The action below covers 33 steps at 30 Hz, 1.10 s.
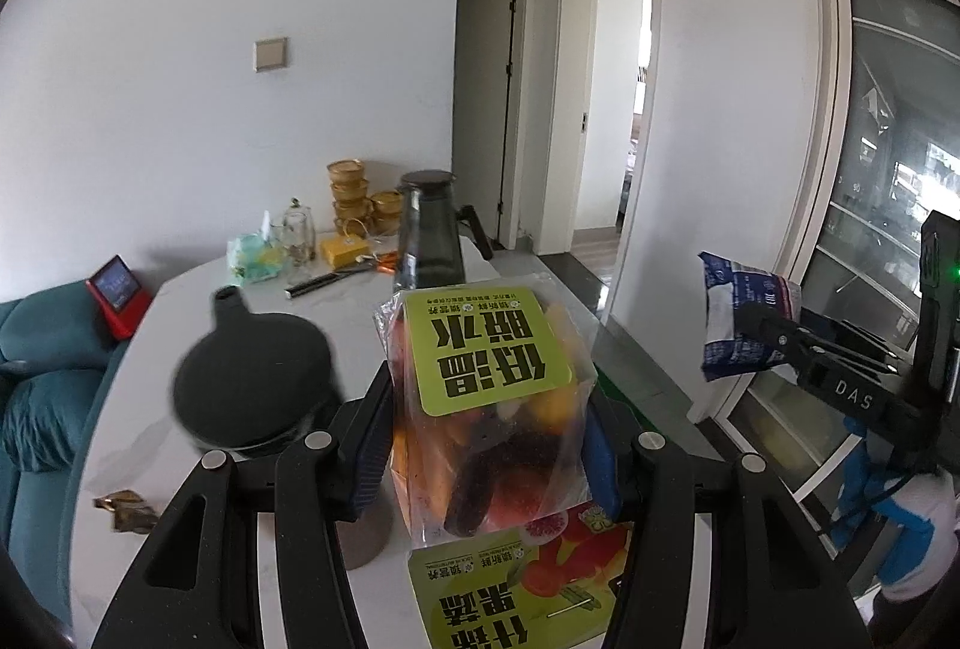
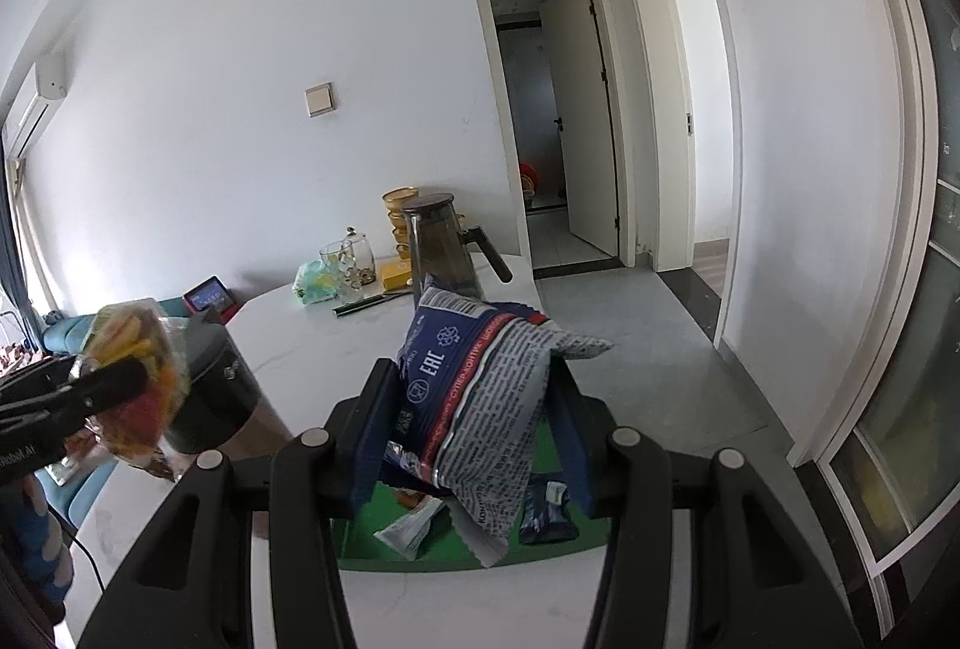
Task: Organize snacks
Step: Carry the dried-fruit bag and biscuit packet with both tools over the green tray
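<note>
My left gripper [image 1: 486,427] is shut on a clear bag of dried fruit with a green label [image 1: 486,349], held up above the table. A second bag with the same green label [image 1: 516,589] lies below it. My right gripper [image 2: 474,427] is shut on a blue and newsprint-patterned snack packet [image 2: 480,397], lifted over a green tray [image 2: 360,547]. In that tray lie a white-green sachet [image 2: 414,526] and a dark blue packet [image 2: 549,514]. Each gripper shows in the other's view: the right gripper [image 1: 762,328] at the right, the left gripper [image 2: 120,379] at the left.
On the white marble table [image 1: 300,301] stand a black round-lidded pot [image 1: 252,379], a dark pitcher [image 1: 429,235], stacked gold bowls [image 1: 351,196], glass jars [image 1: 297,229] and a knife [image 1: 318,283]. A teal sofa [image 1: 36,397] is left; glass doors are right.
</note>
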{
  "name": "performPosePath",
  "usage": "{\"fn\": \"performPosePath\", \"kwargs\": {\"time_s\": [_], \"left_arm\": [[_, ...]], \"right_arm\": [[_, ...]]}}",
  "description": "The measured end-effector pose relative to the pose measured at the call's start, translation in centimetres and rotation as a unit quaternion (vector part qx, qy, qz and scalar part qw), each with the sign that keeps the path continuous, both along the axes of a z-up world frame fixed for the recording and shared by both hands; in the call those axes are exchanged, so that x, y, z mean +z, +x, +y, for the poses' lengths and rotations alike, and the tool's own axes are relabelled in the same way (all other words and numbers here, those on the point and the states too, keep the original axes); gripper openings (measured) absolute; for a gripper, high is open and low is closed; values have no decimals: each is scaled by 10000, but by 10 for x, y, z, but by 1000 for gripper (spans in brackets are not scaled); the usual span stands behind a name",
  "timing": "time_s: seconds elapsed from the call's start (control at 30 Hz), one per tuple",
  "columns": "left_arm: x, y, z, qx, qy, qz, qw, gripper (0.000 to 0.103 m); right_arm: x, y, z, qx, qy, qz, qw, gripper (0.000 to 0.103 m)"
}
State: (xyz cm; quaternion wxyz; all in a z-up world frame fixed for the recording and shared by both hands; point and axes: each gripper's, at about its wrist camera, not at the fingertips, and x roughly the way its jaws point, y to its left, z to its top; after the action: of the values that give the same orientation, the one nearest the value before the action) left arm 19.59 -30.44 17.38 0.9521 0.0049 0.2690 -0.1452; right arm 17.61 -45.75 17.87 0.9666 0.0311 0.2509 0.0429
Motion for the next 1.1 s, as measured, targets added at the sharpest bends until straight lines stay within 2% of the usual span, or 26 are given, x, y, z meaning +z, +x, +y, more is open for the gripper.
{"fn": "performPosePath", "kwargs": {"time_s": [0.53, 1.1], "left_arm": [[-58, 66, -57, -77, 223, 449, 9987, 49], [-129, 123, -82, -4, 347, 1059, 9938, 49]], "right_arm": [[-47, 69, -15, -36, -19, 358, 9994, 32], [-130, 139, -18, 32, -103, 1010, 9948, 32]]}}
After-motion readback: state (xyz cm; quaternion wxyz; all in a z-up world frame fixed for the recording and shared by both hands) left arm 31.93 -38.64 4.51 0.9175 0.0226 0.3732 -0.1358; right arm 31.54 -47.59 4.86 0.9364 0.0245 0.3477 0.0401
